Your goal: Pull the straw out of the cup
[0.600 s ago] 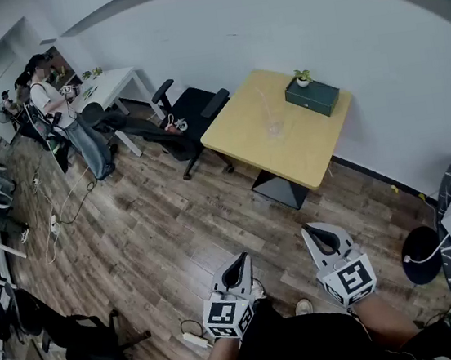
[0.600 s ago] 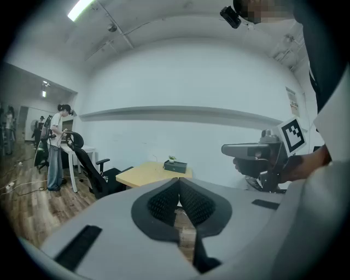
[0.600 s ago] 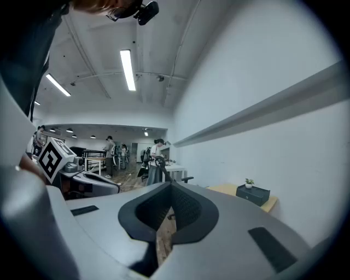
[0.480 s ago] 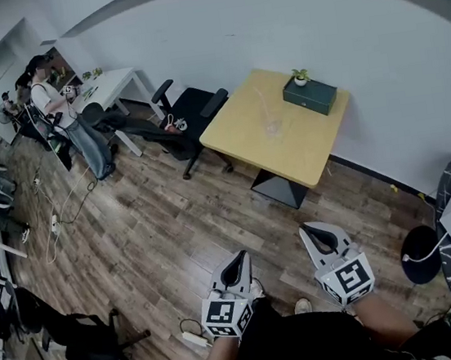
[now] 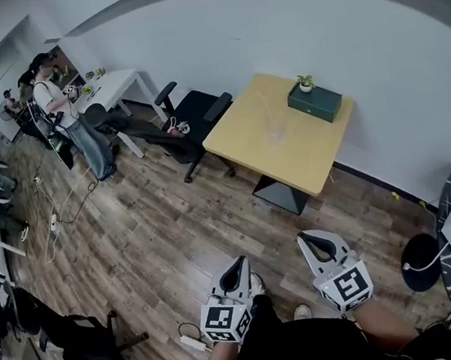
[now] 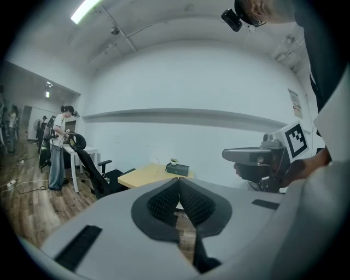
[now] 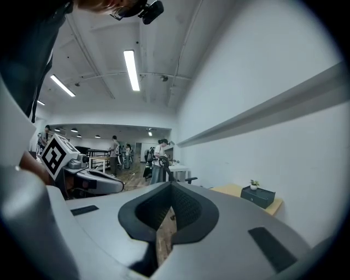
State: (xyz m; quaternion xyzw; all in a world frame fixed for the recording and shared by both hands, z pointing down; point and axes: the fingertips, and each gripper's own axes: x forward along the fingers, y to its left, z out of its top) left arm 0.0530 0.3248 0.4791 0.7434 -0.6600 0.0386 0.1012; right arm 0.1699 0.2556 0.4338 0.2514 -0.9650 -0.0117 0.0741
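- Far left, a person (image 5: 60,114) stands by a white desk (image 5: 118,84), well apart from the work.
- A black office chair (image 5: 191,109) sits just beside the yellow table (image 5: 246,135), at its left edge.
- The left gripper (image 5: 240,264) is held close to the body over the wood floor (image 5: 149,226). Its jaws are pressed together with nothing between them.
- The clear cup (image 5: 275,131) stands near the middle of the table, its faint straw (image 5: 267,110) rising roughly upright. It lies ahead of both grippers and well apart from them.
- The right gripper (image 5: 311,238) has its jaws closed and empty too. It looks slightly the nearer to the cup, so it is likely the one to pinch the straw and draw it upward along its length.
- A green box (image 5: 319,98) with a potted plant (image 5: 305,82) sits at the table's far edge.
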